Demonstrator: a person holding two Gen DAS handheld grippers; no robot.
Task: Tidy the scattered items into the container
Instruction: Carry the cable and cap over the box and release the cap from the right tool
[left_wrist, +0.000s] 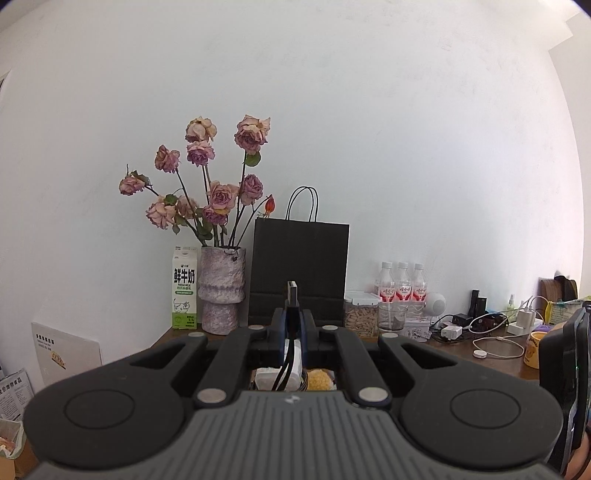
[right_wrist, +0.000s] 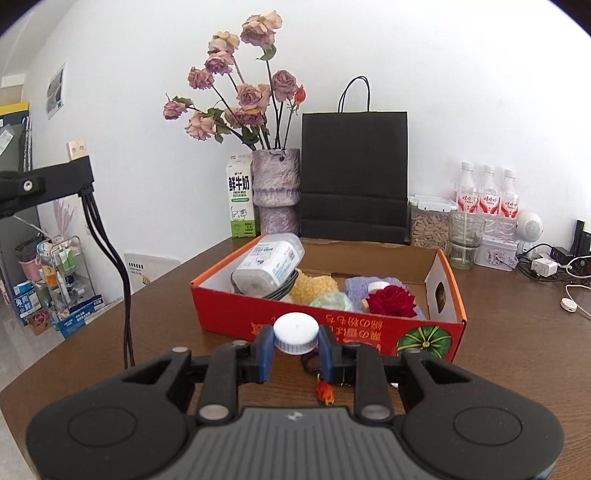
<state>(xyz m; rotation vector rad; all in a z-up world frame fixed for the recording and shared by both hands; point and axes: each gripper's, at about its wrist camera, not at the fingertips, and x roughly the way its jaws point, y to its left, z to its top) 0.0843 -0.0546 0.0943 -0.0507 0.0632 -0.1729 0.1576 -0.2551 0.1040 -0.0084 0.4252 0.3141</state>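
Orange box (right_wrist: 325, 325) whole only from right tool's (right_wrist: 296, 349) view.

— What are you holding in your right gripper (right_wrist: 296, 341)?

— Your fingers are clamped on a white ribbed cap (right_wrist: 296, 333), just before the orange box (right_wrist: 332, 328).

— And in the box?

— A wipes pack (right_wrist: 269, 266) tilted at its left end, a red rose (right_wrist: 392, 301) toward the right. Your left gripper (right_wrist: 79, 162) holds a USB cable (right_wrist: 110, 254) above the tabletop's left edge.

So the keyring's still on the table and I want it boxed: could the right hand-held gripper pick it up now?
Probably not yet: the right hand-held gripper is shut on a white-capped bottle, though the keyring lies just below it.
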